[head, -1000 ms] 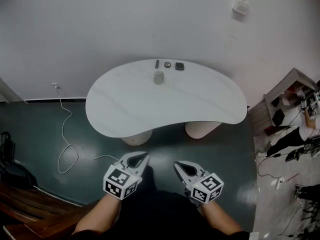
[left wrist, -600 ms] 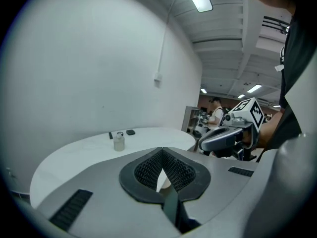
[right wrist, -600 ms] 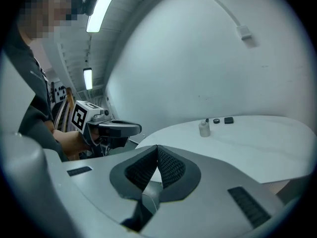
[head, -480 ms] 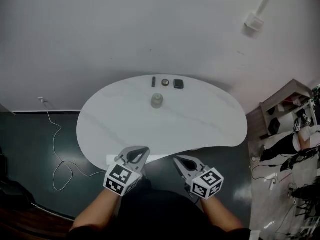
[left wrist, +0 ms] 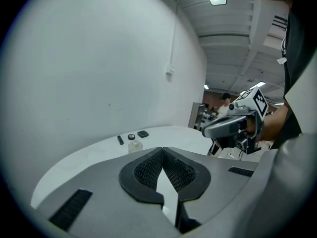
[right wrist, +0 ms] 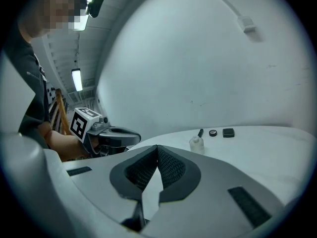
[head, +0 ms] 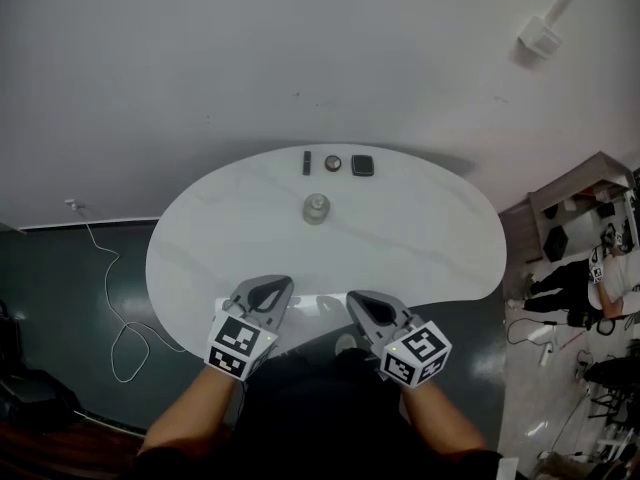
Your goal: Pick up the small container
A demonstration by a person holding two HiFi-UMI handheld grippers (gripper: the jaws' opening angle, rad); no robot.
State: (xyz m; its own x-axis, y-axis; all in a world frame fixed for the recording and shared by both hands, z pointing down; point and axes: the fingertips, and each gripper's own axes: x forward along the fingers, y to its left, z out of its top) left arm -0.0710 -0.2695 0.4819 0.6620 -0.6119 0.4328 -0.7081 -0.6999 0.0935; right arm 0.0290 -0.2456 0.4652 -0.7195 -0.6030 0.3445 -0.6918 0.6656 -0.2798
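Since the earlier frames both grippers have advanced from over the dark floor to the near edge of the white table (head: 430,243), which now sits lower and closer in the head view.

Left gripper (head: 282,285): jaws closed, ribbed pads meeting at the tips, nothing between them. It is positioned over the table's near rim.

Right gripper (head: 356,301): jaws likewise closed tip to tip and empty. It is level with the left gripper, the two side by side with a gap between them.

Small container (head: 316,208): a clear, bottle-like vessel standing upright on the table, towards the far side, well apart from both grippers and roughly on the line between them.

Behind the container, near the far rim, three dark items lie in a row (none touching another): a slim black stick (head: 307,162), a round piece (head: 332,162) and a black square piece (head: 362,165).
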